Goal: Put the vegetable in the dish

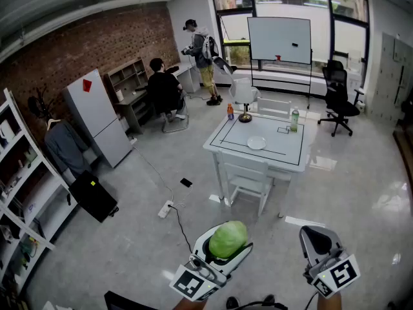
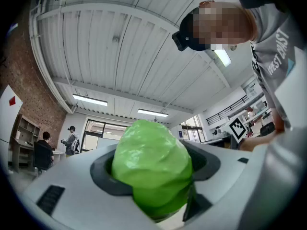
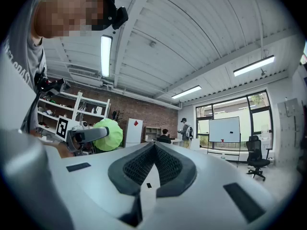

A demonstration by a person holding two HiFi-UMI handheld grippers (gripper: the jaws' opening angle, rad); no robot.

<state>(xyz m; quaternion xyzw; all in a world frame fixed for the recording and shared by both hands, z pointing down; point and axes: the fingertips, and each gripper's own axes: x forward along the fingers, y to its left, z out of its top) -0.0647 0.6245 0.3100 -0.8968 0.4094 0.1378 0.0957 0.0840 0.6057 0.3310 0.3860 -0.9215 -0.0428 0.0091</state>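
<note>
Pinching the crinkled light-green vegetable, my left gripper sits at bottom centre. My right gripper, at lower right, has its jaws pressed together on nothing. Open grey floor fills mid-frame. A white chair stands against the near edge of the white table that carries the round white dish. A white power strip lies left of centre.
</note>
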